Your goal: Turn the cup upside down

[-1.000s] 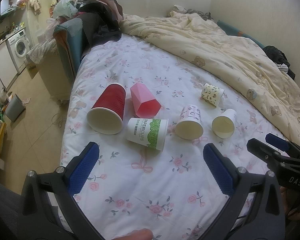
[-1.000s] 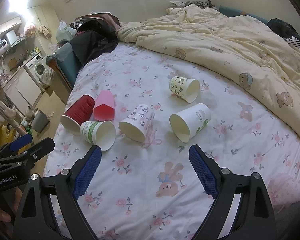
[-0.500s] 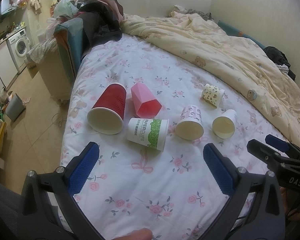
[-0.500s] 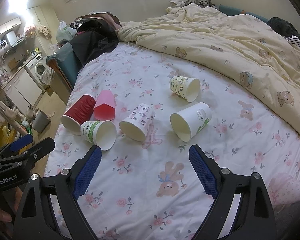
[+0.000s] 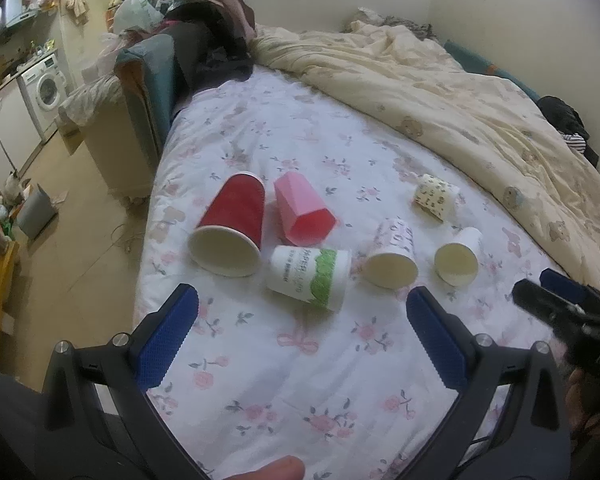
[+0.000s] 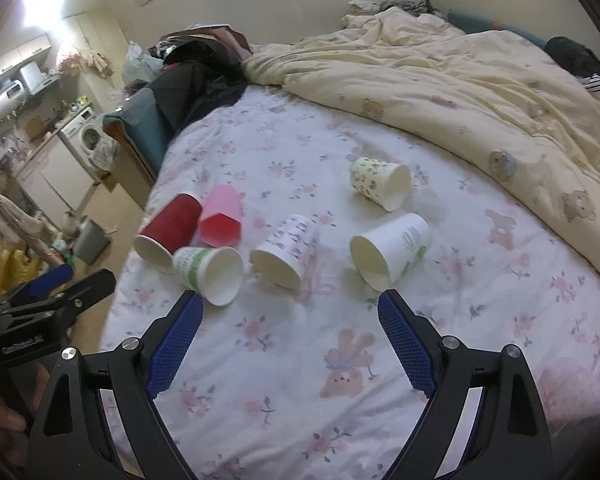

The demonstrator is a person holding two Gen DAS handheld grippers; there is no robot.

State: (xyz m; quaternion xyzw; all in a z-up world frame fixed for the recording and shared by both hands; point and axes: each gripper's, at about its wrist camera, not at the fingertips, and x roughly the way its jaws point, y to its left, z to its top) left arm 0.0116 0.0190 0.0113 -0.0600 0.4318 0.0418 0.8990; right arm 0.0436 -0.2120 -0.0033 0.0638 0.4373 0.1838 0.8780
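Several cups lie on their sides on the flowered bed sheet [image 5: 300, 360]. A red cup [image 5: 232, 224] [image 6: 170, 228] and a pink faceted cup [image 5: 304, 210] [image 6: 220, 218] lie at the left. A white cup with a green band [image 5: 310, 274] [image 6: 208, 270] lies in front of them. A patterned cup [image 5: 392, 254] [image 6: 286, 250], a white cup [image 5: 458, 258] [image 6: 388, 252] and a small printed cup [image 5: 436, 196] [image 6: 380, 184] lie to the right. My left gripper [image 5: 300, 340] is open and empty, short of the cups. My right gripper [image 6: 290, 340] is open and empty, just short of the cups.
A cream duvet [image 5: 440, 92] covers the far and right side of the bed. Dark clothes [image 5: 212, 40] lie on a teal chair at the bed's far left. The bed's left edge drops to the floor, with a grey bin [image 5: 36, 210] and a washing machine [image 5: 46, 90] beyond.
The right gripper has moved forward toward the cups, which now sit closer to its fingertips. The left gripper has barely moved. No cup has moved.
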